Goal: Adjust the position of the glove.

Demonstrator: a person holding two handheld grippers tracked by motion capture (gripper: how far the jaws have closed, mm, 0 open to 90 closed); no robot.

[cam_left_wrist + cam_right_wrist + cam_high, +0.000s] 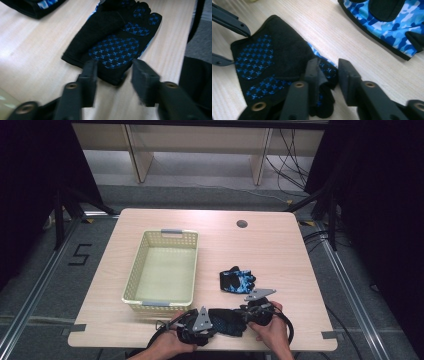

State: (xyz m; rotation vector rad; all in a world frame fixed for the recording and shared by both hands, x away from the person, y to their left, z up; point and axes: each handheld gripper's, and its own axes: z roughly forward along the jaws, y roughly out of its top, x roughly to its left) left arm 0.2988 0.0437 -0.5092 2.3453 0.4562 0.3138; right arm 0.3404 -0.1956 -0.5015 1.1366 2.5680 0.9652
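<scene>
The worktop (210, 240) is seen whole from a fixed camera high above its near edge, aimed forward and down, with floor visible beyond. The left gripper view is taken close along its own jaws, low over the wood. The right gripper view is taken likewise, closer still. The black glove with blue stars (115, 42) (272, 67) (227, 320) is shared by all three views.

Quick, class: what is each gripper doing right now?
Left gripper: open, jaws astride the palm-up glove's cuff edge.
Right gripper: open around that glove's fingers.
</scene>
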